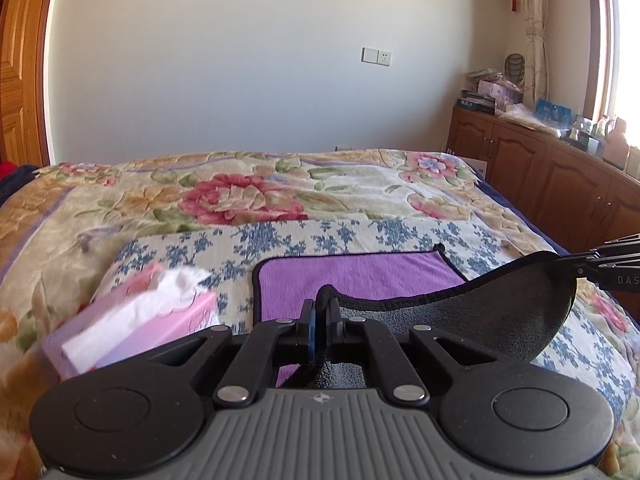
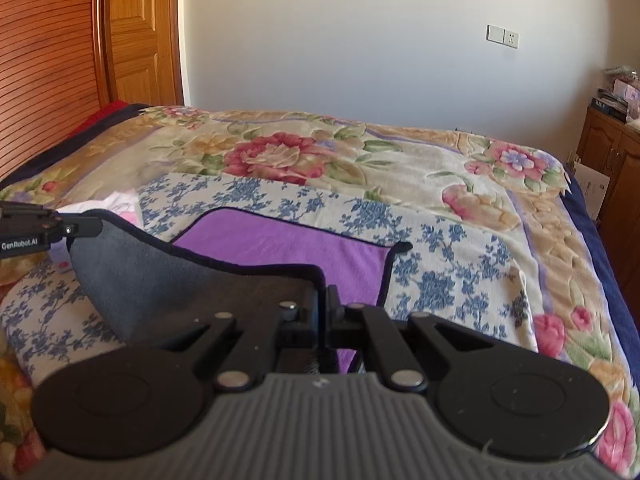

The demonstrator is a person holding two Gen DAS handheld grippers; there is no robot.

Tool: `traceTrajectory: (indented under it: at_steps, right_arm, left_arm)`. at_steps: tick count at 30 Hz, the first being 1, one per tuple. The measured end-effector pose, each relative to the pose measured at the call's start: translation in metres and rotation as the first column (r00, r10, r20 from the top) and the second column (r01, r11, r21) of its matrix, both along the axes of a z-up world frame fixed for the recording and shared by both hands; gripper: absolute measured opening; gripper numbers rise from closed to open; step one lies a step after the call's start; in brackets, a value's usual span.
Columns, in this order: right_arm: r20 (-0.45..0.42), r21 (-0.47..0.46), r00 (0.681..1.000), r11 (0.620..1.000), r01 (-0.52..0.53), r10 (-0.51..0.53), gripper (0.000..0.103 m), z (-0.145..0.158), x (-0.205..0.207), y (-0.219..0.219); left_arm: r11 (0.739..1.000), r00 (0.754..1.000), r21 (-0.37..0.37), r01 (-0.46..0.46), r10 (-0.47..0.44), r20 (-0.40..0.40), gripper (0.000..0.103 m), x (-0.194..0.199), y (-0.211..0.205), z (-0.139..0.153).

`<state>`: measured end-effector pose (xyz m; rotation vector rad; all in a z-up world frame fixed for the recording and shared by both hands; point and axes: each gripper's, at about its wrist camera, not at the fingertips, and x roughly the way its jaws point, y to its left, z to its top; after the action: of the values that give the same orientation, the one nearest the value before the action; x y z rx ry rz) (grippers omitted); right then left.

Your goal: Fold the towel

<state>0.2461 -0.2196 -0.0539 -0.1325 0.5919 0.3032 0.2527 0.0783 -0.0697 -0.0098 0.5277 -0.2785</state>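
A towel, purple on top [image 1: 352, 276] and dark grey underneath [image 1: 480, 312], lies on a blue-flowered cloth [image 1: 360, 236] on the bed. Its near edge is lifted and hangs between both grippers, grey side up. My left gripper [image 1: 320, 312] is shut on the near left corner. My right gripper [image 2: 324, 300] is shut on the near right corner; it also shows at the right edge of the left wrist view [image 1: 576, 262]. The far part of the towel [image 2: 280, 240] lies flat. The left gripper shows at the left edge of the right wrist view [image 2: 86, 227].
A pink tissue box [image 1: 136, 320] sits on the bed just left of the towel. The floral blanket [image 1: 240, 196] covers the bed. Wooden cabinets [image 1: 540, 168] with clutter stand at the right; a wooden door [image 2: 136, 32] is at the left.
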Motion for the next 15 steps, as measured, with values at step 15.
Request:
traceTrajectory:
  at_steps: [15]
  right_arm:
    - [0.011,-0.036,1.0,0.999,0.004,-0.003,0.004,-0.005,0.031,0.0]
  left_arm:
    - [1.0,1.0,0.002,0.01,-0.01,0.028,0.005,0.037,-0.012,0.004]
